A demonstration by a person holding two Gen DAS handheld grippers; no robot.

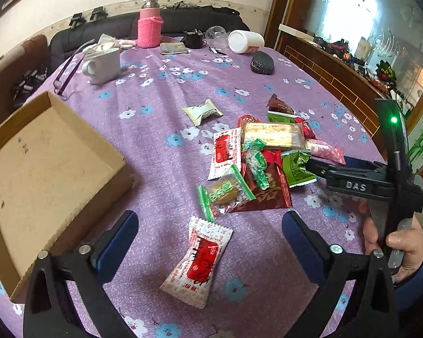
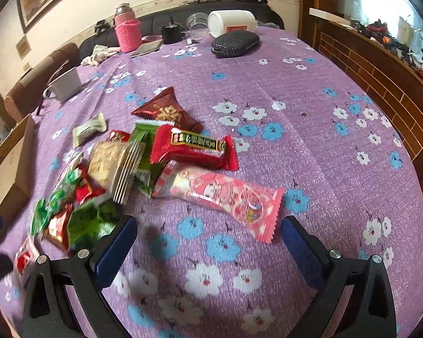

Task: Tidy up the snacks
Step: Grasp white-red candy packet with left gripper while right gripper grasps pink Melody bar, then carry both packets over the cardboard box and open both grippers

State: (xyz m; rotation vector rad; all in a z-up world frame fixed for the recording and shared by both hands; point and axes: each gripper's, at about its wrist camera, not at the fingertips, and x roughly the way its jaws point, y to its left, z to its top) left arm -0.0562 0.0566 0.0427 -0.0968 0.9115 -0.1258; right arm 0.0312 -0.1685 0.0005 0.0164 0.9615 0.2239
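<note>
Left claw is hanging wide open with nothing in it, pads either side of a white-and-red snack packet that's lying on its own on the near part of the worktop, not touching the pads as far as I can tell. Right claw is also gaping wide and empty, hovering over bare cloth with the pink wrapper just beyond its tips. Everything here is looking light, crinkly and a bit slippery, puffed pillow packs mostly, so I'm guessing pinching across the middle of the body is working better than grabbing a flimsy crimped end, and squeezing gently since whatever's inside could be crushing easily. The main snack pile is sitting mid-worktop toward the right edge, packets overlapping, so pulling one is probably dragging its neighbours. The cardboard box is sitting open and empty at the left edge, looking like the drop spot, and the path from the lone packet over to it is looking open. The pale packet is lying apart, further in. Far edge is getting crowded with a white mug, pink flask and a tipped white jar, but that's well away from the action.
</note>
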